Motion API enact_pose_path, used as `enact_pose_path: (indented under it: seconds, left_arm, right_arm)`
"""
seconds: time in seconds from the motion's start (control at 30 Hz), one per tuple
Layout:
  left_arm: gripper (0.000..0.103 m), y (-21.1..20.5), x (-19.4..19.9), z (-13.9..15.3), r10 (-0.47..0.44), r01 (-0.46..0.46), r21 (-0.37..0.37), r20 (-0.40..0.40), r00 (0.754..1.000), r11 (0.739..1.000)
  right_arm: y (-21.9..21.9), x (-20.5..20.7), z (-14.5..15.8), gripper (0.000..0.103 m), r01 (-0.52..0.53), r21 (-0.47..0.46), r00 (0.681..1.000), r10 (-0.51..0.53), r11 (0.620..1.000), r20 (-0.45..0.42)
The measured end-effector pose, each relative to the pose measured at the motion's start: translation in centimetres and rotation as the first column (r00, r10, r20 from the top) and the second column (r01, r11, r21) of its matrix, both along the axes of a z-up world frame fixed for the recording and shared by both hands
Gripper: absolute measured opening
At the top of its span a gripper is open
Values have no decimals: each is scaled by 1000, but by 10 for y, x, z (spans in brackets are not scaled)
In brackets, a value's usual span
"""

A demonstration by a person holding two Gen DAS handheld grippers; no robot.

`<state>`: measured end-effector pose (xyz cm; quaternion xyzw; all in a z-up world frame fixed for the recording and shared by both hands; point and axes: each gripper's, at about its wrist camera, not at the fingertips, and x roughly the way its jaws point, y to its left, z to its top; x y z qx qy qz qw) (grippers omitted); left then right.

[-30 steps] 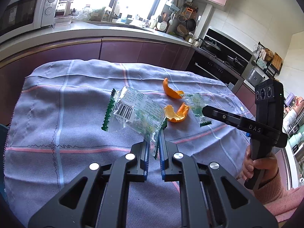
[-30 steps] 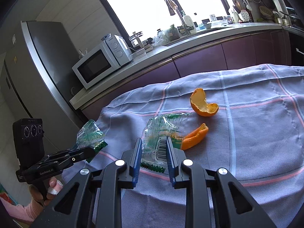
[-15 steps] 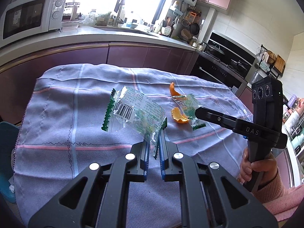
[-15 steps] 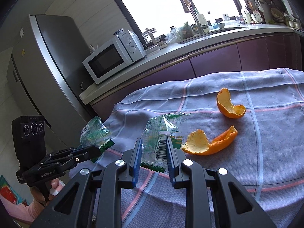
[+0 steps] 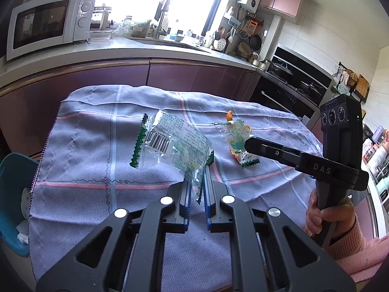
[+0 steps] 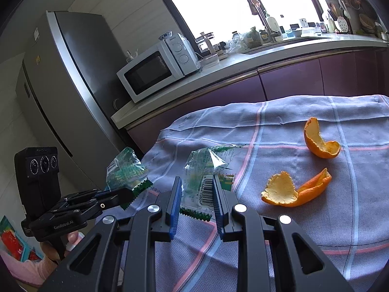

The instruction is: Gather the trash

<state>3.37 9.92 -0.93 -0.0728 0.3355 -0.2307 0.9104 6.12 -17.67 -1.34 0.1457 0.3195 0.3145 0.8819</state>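
**Readable lettering on the handheld tools and a wrapper**

White capitals "DAS" are printed on the black body of the right tongs [image 5: 245,143], seen from the left wrist camera. "GenRobot.AI" is printed in pale letters on the black body of the left tongs [image 6: 126,196], seen from the right wrist camera. The clear green wrapper [image 6: 206,170] between the right tongs carries a barcode with digits beside it, partly hidden; they look like "92664 70604".

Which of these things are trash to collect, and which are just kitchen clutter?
Trash: wrapper in the left gripper; wrapper in the right gripper; two orange peels on the cloth.
Not the job: microwave, fridge, tablecloth.
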Motion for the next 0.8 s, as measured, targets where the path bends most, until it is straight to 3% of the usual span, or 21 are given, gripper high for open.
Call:
enact_pose_path:
  seconds: [0.8]
  left_arm:
    - [10, 30, -19, 14, 84, -84, -1, 27, 996, 996]
  right_arm:
    - [43, 4, 6, 23, -95, -2, 995, 95, 995, 6]
